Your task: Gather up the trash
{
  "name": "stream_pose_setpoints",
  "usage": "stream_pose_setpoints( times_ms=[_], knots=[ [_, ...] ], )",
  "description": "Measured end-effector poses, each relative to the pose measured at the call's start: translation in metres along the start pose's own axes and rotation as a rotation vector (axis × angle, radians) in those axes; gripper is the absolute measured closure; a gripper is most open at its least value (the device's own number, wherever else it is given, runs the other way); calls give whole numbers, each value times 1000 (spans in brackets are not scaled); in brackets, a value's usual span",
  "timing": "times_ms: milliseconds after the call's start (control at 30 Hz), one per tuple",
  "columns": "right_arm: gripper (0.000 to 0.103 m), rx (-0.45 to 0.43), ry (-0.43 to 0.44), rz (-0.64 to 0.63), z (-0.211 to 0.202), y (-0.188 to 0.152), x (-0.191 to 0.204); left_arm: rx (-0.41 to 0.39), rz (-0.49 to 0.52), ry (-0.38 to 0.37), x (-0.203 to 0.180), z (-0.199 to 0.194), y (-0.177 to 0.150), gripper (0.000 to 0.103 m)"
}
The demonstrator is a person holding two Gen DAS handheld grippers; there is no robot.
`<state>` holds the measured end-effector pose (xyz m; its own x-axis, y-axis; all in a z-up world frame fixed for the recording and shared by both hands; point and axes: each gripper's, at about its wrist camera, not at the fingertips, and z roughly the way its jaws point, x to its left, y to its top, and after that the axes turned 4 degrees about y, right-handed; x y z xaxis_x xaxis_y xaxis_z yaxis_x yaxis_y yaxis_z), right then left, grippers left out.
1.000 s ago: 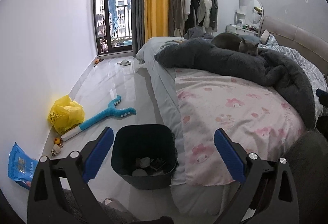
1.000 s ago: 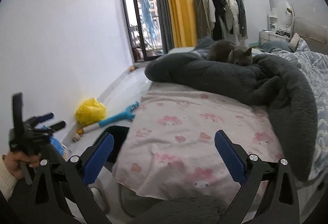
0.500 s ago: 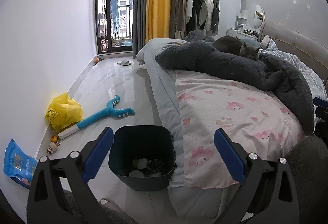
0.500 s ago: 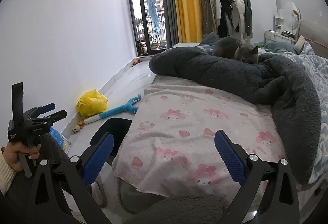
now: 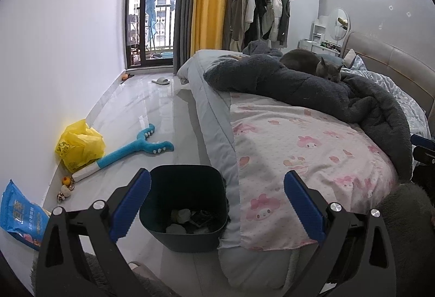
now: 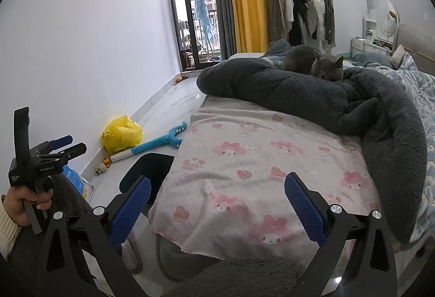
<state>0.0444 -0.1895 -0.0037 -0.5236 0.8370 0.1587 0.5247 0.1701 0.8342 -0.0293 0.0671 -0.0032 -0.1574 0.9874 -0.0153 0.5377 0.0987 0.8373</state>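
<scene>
A dark bin (image 5: 187, 204) stands on the floor by the bed corner, with several crumpled scraps (image 5: 187, 220) at its bottom; its rim also shows in the right wrist view (image 6: 146, 172). My left gripper (image 5: 217, 204) is open and empty, above and in front of the bin. My right gripper (image 6: 217, 204) is open and empty, over the pink bedsheet (image 6: 258, 161). The left gripper also shows in the right wrist view (image 6: 65, 146), held in a hand at the far left. A yellow plastic bag (image 5: 78, 146) and a blue packet (image 5: 20, 215) lie by the wall.
A blue toy (image 5: 136, 147) and small toys (image 5: 65, 186) lie on the tiled floor. A grey cat (image 5: 312, 64) sleeps on a dark blanket (image 5: 312, 90) on the bed. A slipper (image 5: 161, 81) lies near the balcony door. A grey rug (image 5: 108, 280) is at my feet.
Both grippers have drawn back and risen slightly; the bin sits a little lower and farther in the left view. Both stay open and empty.
</scene>
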Motion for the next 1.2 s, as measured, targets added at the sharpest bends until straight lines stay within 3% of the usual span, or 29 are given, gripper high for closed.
stream_pose_setpoints(
  times_ms=[1200],
  knots=[
    [3, 7, 2, -1, -1, -1, -5, 1, -2, -2, 0, 2, -2, 3]
  ],
)
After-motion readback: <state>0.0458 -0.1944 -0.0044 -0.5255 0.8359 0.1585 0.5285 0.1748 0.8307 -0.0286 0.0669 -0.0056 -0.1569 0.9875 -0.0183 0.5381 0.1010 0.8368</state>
